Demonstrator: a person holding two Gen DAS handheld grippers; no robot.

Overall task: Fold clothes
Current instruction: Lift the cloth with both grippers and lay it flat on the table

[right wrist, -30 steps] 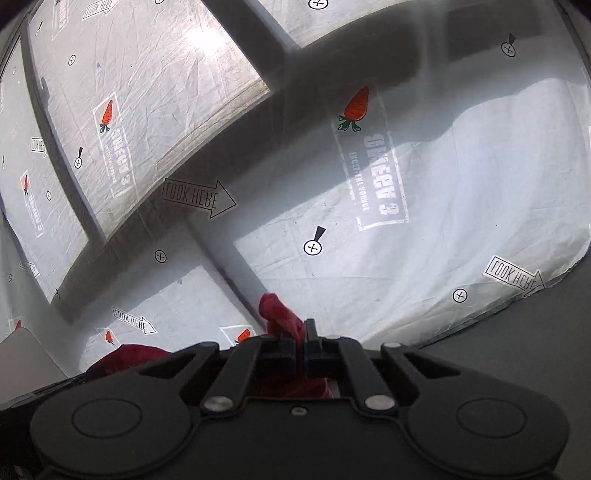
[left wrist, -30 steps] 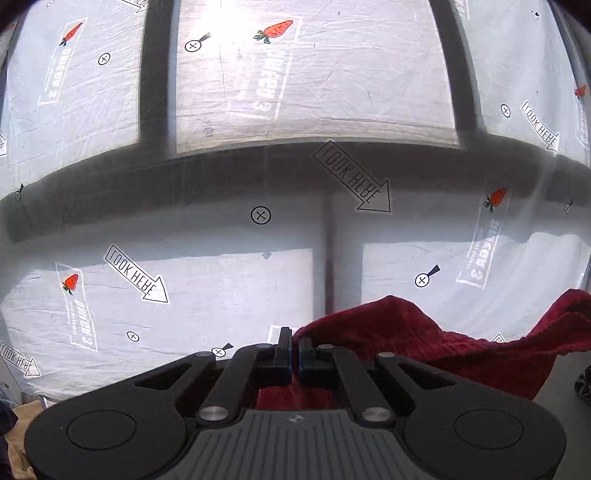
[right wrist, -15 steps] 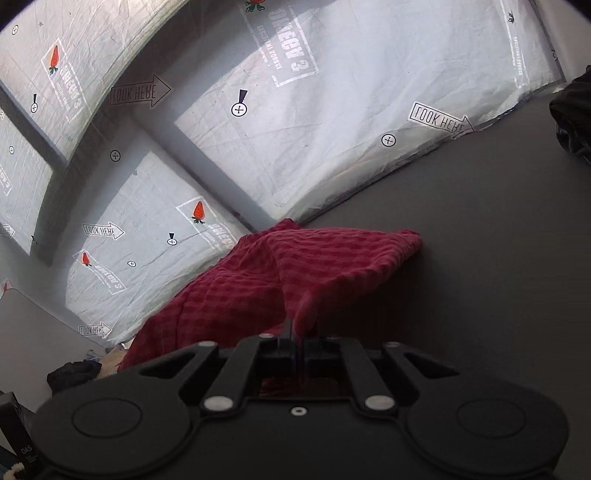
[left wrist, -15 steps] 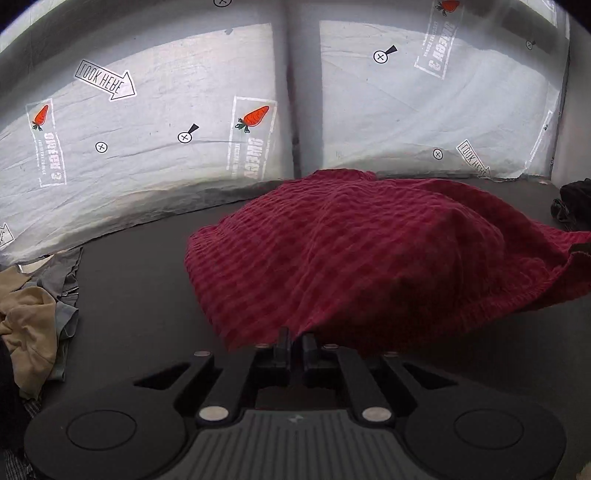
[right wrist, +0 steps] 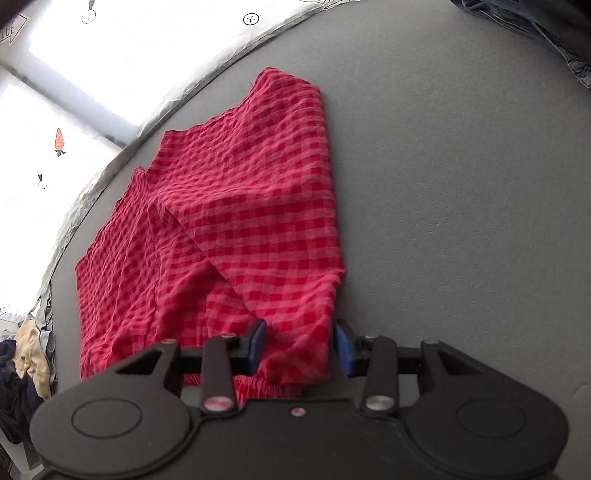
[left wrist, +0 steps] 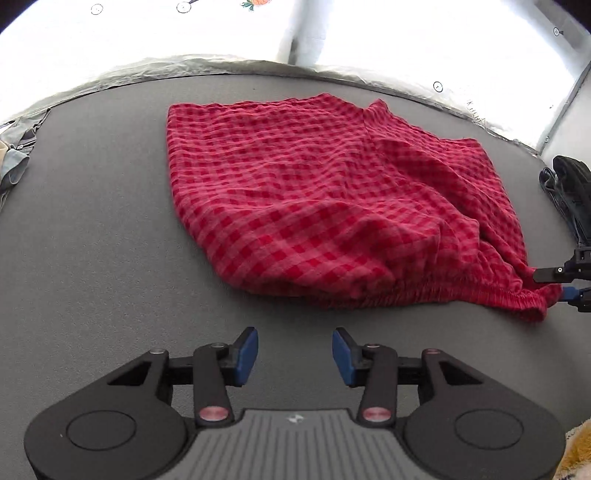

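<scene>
A red checked garment [left wrist: 325, 206] lies spread on the grey table [left wrist: 92, 240], its elastic waistband toward me. It also shows in the right wrist view [right wrist: 236, 236]. My left gripper [left wrist: 294, 350] is open and empty, just short of the garment's near edge. My right gripper [right wrist: 299, 345] is open, with the waistband corner lying between its blue pads [right wrist: 341, 350]. The right gripper's fingers also show in the left wrist view [left wrist: 561, 275] at the garment's right corner.
A pile of beige and grey clothes [left wrist: 14, 155] sits at the table's left edge, also in the right wrist view [right wrist: 29, 354]. A dark garment [left wrist: 570, 184] lies at the right edge. A white printed sheet [left wrist: 221, 33] hangs behind the table.
Both grippers lowered the garment from the air onto the table and opened. The garment now lies flat instead of hanging from the shut jaws.
</scene>
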